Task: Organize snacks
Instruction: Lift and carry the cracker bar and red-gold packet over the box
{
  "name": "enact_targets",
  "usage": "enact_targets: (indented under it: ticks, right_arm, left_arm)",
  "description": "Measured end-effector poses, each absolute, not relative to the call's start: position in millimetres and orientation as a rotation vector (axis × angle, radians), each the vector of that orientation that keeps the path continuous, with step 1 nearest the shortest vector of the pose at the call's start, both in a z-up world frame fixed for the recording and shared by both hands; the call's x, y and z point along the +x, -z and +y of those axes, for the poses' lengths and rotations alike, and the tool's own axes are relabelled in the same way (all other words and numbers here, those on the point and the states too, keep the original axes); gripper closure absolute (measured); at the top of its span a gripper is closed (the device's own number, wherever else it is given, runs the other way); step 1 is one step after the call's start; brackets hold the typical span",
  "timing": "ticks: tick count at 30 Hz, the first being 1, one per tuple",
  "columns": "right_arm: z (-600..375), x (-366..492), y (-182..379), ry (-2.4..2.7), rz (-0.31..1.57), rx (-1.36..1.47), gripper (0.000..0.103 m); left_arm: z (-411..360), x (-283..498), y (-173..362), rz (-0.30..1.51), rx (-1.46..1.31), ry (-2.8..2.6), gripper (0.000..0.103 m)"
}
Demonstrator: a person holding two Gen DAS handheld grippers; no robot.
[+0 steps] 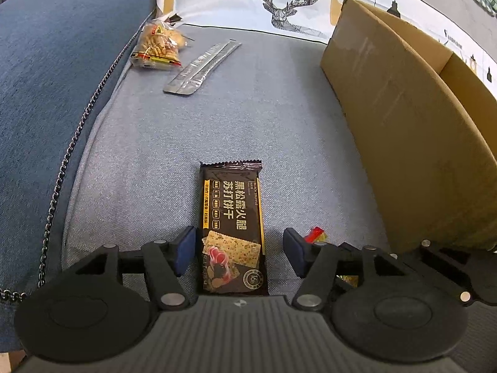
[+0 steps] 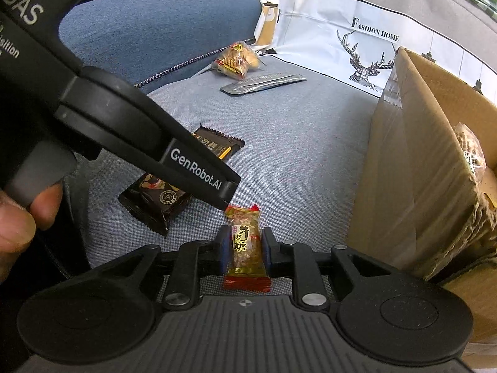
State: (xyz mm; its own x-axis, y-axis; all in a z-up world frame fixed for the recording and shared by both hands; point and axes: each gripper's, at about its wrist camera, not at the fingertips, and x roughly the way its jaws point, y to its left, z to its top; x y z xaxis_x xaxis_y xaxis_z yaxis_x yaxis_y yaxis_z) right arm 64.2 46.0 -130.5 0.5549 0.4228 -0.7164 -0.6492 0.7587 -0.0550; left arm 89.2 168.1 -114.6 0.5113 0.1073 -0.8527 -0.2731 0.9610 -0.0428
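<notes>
Right hand-held gripper: mine, clamped on nougat candy at six o'clock. Left hand-held gripper: wide, straddling cracker packet on sofa cushion. Packet light, crinkly, brittle inside; grip long edges.

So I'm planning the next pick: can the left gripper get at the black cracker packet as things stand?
Probably yes: the left gripper stands open astride the black cracker packet, pads clear of its edges, nothing lying over it.
</notes>
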Motion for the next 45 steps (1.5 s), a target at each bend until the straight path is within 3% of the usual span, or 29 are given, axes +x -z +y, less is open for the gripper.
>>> enact_targets:
  ticks: [4,16,25,45]
  right_arm:
    - [45.1,63.0,130.4,-0.655,0.737,-0.337,0.085]
    - [31.3,41.6,86.9,-0.653,0.582,-0.281,0.085]
    - [-14.0,31.1,15.6,-0.681,0.402,-0.179,0.085]
    - [-60.9,40.8,37.6,-0.589,0.414,-0.024,0.085]
  left_arm:
    - [164.7,89.2,114.0,1.004,-0.136,-0.266,0.060]
    - [174.0,54.8,75.8,0.743,-0.253,-0.238,0.061]
    - [173.1,41.8,62.2,0.648,-0.305,-0.181,0.060]
    - [159.0,40.2,61.7,0.621,-0.227,-0.157,0.060]
